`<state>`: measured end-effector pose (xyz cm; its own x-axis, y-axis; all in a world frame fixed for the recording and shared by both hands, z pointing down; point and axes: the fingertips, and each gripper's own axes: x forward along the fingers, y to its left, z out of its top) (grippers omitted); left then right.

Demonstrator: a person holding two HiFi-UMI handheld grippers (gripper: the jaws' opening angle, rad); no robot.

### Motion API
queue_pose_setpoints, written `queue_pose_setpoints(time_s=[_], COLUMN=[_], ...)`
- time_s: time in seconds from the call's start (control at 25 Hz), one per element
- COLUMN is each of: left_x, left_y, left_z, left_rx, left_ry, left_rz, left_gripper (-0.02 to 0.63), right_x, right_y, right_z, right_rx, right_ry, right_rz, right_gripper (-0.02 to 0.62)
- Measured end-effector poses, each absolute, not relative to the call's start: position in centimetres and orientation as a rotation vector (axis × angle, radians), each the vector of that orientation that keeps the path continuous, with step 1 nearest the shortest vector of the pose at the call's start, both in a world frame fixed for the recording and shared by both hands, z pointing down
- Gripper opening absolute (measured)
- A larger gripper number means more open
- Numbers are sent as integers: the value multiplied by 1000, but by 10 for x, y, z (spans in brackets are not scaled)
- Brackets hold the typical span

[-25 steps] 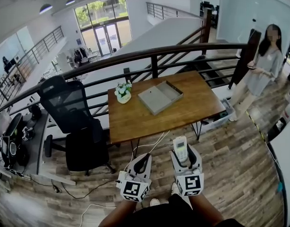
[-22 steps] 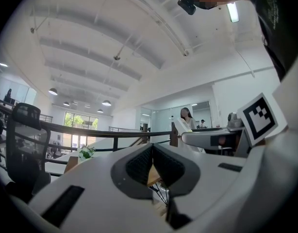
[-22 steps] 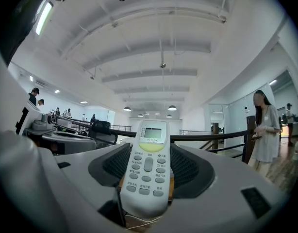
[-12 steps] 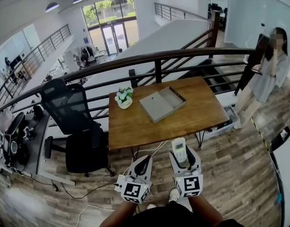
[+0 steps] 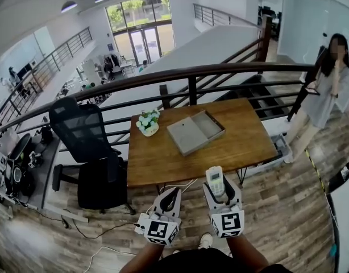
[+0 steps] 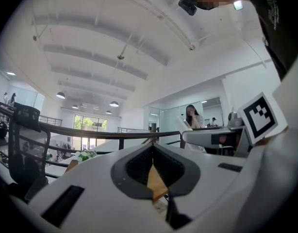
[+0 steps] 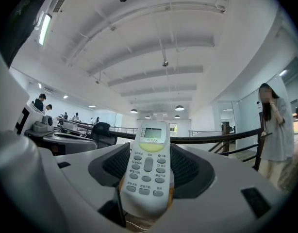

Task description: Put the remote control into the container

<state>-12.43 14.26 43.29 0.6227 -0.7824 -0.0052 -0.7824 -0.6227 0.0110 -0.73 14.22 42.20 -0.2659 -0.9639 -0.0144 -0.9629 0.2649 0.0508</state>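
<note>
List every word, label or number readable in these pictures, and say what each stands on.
"开/关": it seems to read so, on the yellow-green button below the blank screen of the remote control.
Small labels beside the remote's other buttons: too blurred to read.
Right marker cube and left marker cube: square patterns only, no letters.

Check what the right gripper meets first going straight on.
Probably the table, dead ahead of the right gripper in the head view. Its own view looks level at the railing past the remote control, so it may clear the table; height unclear.
</note>
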Motion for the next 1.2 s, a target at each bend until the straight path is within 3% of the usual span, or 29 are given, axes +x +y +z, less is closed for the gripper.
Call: queue_pose_setpoints(time_s=[0.48,1.2], left_x=[-70,-57], left_y=[102,48], left_z=[443,447], left_rx=[2753,2755], left_ry=[-1451,-1435], left_rz=[-5,11], left_gripper=[6,6], right_x=[43,51], right_y=[107,56], right_z=[423,419], right_rx=[1827,1803], right_ry=[-2563,-2560], right_rz=[-53,-83], right_gripper=[270,270])
